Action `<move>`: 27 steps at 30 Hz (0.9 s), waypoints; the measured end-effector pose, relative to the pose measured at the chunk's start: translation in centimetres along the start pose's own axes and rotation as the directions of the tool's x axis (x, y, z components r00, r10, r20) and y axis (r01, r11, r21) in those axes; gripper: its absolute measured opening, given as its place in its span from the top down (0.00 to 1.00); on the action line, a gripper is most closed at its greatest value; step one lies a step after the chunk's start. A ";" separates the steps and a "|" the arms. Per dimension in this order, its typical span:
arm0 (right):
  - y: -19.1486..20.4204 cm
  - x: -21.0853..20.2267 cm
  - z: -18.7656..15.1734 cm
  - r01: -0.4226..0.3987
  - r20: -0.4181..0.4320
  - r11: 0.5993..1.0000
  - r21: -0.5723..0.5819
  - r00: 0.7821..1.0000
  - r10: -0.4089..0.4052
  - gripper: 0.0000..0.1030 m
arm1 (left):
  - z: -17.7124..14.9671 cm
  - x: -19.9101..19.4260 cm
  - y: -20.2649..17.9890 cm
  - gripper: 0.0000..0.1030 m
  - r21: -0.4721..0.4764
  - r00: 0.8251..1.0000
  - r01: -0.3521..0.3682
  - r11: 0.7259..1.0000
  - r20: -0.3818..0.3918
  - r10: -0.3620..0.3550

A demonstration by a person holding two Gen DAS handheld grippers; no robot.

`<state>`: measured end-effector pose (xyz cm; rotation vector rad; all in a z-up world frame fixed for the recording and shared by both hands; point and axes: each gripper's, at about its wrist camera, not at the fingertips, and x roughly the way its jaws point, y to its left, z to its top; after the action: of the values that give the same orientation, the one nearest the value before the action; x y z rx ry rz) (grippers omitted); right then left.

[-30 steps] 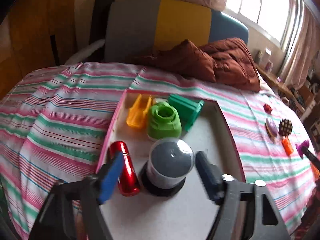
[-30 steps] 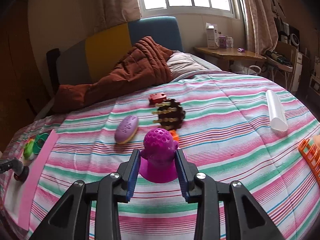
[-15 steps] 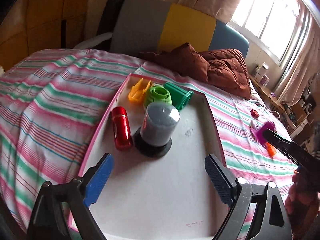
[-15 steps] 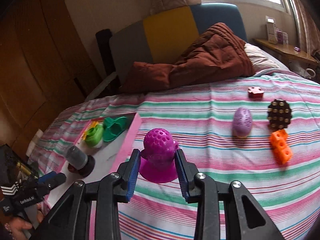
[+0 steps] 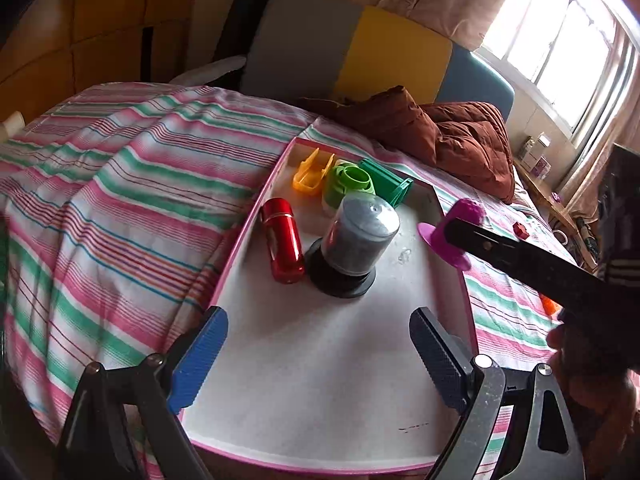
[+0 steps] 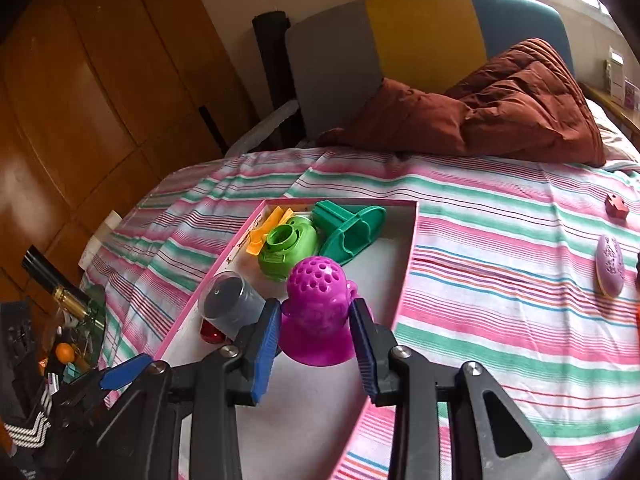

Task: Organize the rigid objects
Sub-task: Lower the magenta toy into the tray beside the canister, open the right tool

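Glossy red metallic flask [image 5: 282,250], matt magenta plastic toy [image 6: 318,312], striped cloth bedsheet [image 5: 120,200]

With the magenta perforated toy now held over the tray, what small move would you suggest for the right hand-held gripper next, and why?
Probably lower it onto the bare white floor of the tray, then open. The right hand-held gripper is shut on the magenta toy, which hangs over the tray's right side, near the grey canister. The open space lies nearer the camera, and the left hand-held gripper is open and empty.
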<state>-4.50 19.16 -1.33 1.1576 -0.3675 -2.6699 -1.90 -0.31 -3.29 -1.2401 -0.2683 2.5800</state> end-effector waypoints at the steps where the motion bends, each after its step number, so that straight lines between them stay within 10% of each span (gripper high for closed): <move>1: 0.2 0.4 0.1 0.011 -0.004 1.000 -0.007 1.000 -0.011 0.66 | -0.1 -0.1 0.1 0.10 -0.002 1.000 0.002 1.000 0.000 -0.002; 13: -0.3 5.1 1.7 0.156 -0.054 0.986 -0.065 0.986 -0.159 0.66 | -0.3 -0.5 1.0 0.10 -0.016 1.000 0.006 1.000 -0.006 -0.007; 27: -2.9 -0.2 -1.5 0.106 -0.033 0.991 0.076 0.994 -0.104 0.65 | -0.8 -0.5 -0.6 0.10 0.007 0.999 0.040 0.999 -0.017 -0.040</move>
<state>-3.50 21.77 -3.09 1.2705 -0.4202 -2.7472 -0.89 0.13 -3.27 -1.2402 -0.2773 2.5332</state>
